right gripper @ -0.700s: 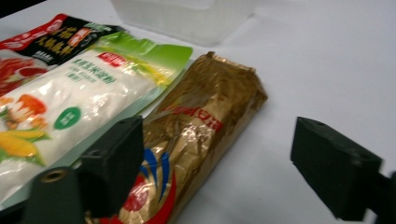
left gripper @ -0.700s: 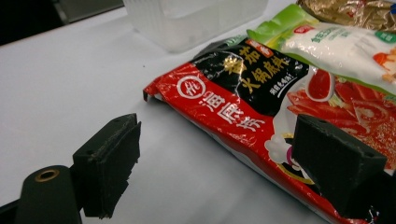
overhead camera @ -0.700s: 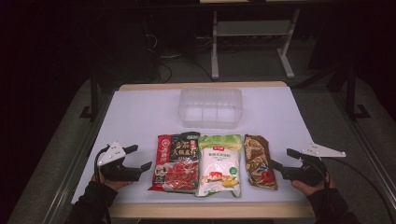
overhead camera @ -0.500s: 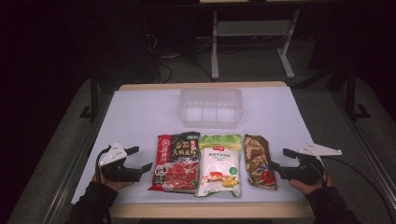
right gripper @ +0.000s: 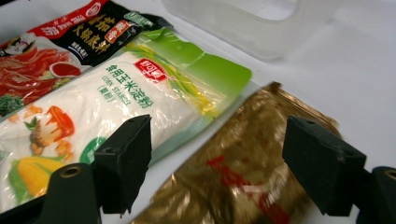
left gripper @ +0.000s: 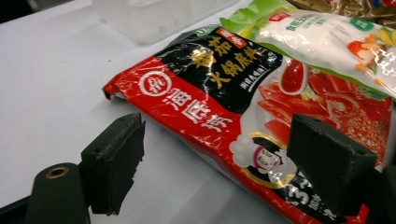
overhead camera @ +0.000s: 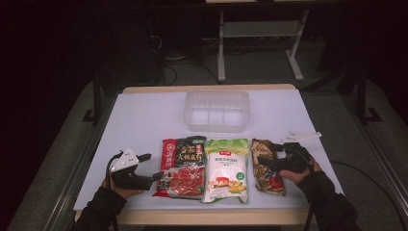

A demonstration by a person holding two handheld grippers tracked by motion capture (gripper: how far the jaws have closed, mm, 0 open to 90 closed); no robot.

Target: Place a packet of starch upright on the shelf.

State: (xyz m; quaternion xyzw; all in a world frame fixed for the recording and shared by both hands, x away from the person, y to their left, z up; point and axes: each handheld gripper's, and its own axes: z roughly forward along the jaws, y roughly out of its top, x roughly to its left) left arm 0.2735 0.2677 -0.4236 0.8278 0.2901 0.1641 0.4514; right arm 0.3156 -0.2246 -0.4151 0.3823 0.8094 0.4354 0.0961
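Note:
Three food packets lie side by side at the table's front: a red and black one, a white and green one, and a gold one. My left gripper is open at the red packet's left edge. In the left gripper view, that red packet lies between and beyond the spread jaws of the left gripper. My right gripper is open over the gold packet. The right gripper view has the gold packet between the right gripper's jaws, not pinched.
A clear plastic bin stands behind the packets at the table's middle; its wall is also in the right gripper view. The white table top is bare to the left and right of the bin. A dark floor and a metal stand lie beyond.
My right gripper has moved left, from beside the gold packet to over it. The left gripper has edged slightly toward the red packet. The packets have not moved.

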